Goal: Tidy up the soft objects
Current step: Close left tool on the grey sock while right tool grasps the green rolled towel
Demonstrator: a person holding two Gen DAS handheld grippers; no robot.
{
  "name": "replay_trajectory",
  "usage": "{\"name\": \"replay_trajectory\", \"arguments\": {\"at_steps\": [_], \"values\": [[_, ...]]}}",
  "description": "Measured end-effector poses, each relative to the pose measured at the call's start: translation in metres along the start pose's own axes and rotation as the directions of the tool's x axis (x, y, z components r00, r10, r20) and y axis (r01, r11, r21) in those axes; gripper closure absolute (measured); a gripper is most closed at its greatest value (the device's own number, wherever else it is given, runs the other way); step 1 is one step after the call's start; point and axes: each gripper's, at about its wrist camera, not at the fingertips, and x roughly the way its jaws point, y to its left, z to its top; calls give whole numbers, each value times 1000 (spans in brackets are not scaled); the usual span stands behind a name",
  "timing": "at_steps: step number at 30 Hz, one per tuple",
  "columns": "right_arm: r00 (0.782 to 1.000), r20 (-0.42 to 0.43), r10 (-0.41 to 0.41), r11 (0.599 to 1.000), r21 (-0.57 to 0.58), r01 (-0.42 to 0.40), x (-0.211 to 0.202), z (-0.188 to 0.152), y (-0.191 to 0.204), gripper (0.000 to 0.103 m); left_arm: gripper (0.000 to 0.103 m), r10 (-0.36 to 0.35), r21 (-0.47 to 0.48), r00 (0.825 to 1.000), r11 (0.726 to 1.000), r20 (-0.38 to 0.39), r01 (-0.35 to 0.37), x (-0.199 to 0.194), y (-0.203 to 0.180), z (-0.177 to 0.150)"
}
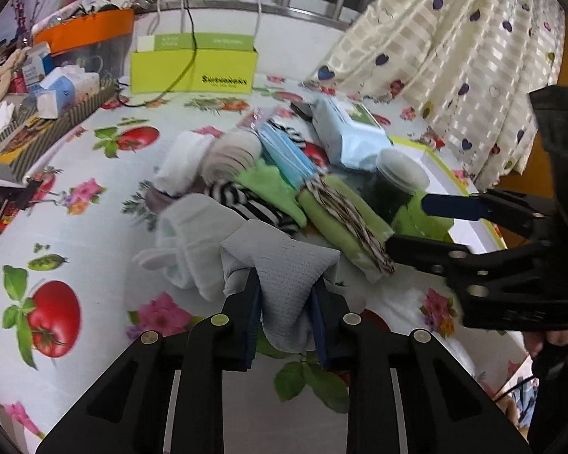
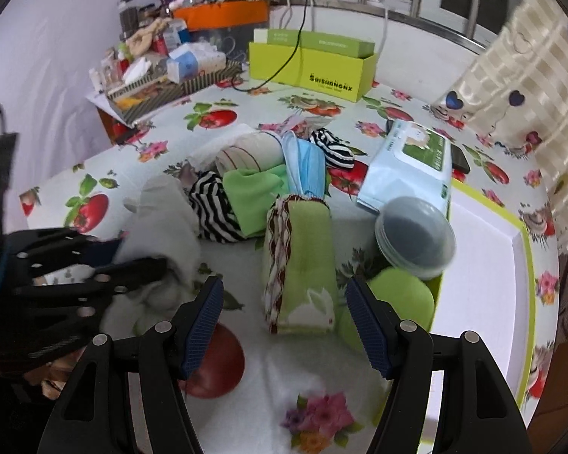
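My left gripper (image 1: 286,283) is shut on a pale grey mesh cloth (image 1: 284,257), which bulges up between its pads. Behind it lies a heap of soft things: a white sock (image 1: 181,166), a black-and-white striped cloth (image 1: 246,204), a green cloth (image 1: 272,185) and blue face masks (image 1: 284,151). My right gripper (image 2: 286,321) stands open, a folded green towel (image 2: 303,249) with a brown striped edge lying between its fingers (image 2: 204,314) untouched. In the right wrist view the left gripper (image 2: 132,257) sits at the left on the pale cloth (image 2: 163,219).
A white tray with a green rim (image 2: 526,265) lies at the right, with a lidded jar (image 2: 412,238) and a wet-wipes pack (image 2: 409,162) at its edge. A yellow-green box (image 1: 193,64), an orange box (image 1: 91,30) and a striped tray of clutter (image 1: 56,121) stand at the back. A curtain (image 1: 454,56) hangs at the right.
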Motion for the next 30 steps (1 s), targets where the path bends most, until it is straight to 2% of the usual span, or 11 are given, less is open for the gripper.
{"name": "replay_trajectory", "arguments": {"at_steps": [7,15,18,19,24,26,27,28,30], "values": [[995,-90,-35,996,-80,28,37,18,9,35,79,40,-25,998,999,51,-39,-17,16,8],[973,-195,-124,980,-178,90,75,21,17,36,79,95,-38,991,995,93,-92,-26,27,16],[968,-194,-157,971,-211,116,77,21,20,49,79,102,-41,990,994,96,-99,-26,29,18],[966,-194,-170,967,-220,126,78,21,19,59,79,103,-41,990,994,96,-99,-26,30,18],[971,-173,-167,969,-208,129,73,23,14,69,79,109,-38,989,994,98,-105,-26,27,19],[976,-151,-157,973,-195,126,65,24,12,78,79,110,-39,989,994,99,-106,-26,27,19],[978,-141,-153,974,-189,126,62,23,13,79,79,110,-39,989,993,100,-107,-26,27,19],[981,-130,-148,976,-179,123,58,23,12,84,79,110,-39,989,994,100,-106,-26,28,19],[984,-111,-136,979,-165,117,51,23,12,84,79,113,-39,988,993,102,-109,-27,26,19]]}}
